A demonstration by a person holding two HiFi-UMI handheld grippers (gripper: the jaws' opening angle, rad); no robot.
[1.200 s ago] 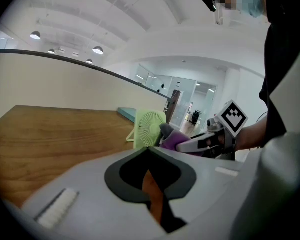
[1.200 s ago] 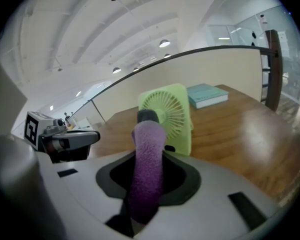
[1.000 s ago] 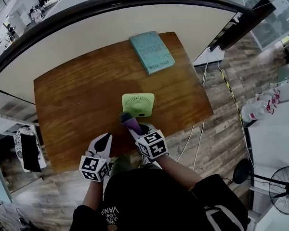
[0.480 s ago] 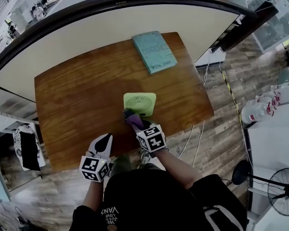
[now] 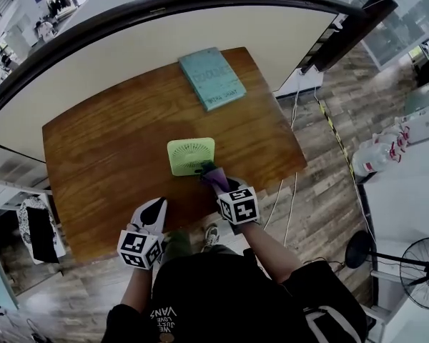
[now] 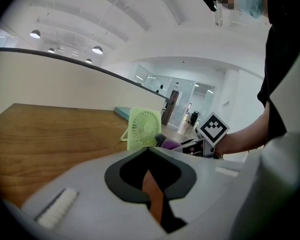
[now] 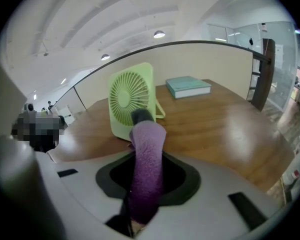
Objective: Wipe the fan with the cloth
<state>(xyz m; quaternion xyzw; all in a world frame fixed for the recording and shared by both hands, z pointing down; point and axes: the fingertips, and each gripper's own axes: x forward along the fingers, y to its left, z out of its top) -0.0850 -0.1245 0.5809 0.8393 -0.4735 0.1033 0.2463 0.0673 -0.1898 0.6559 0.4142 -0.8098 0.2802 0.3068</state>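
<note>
A small light-green square fan (image 5: 191, 155) stands upright on the wooden table (image 5: 114, 148), also seen as the fan (image 7: 131, 100) and the fan (image 6: 143, 128). My right gripper (image 5: 213, 177) is shut on a purple cloth (image 7: 146, 169), whose tip touches the lower right of the fan's grille. The cloth (image 5: 214, 178) shows at the fan's near right corner. My left gripper (image 5: 151, 213) hangs at the table's near edge, well left of the fan, shut with nothing in it.
A teal book (image 5: 211, 77) lies flat at the table's far right, also seen as the book (image 7: 188, 86). A curved partition (image 5: 164, 27) rises behind the table. Cables and a floor fan (image 5: 418, 266) are on the floor to the right.
The right gripper with the cloth has slid rightward along the fan's near face, from its left corner to its right corner. The left gripper has stayed put.
</note>
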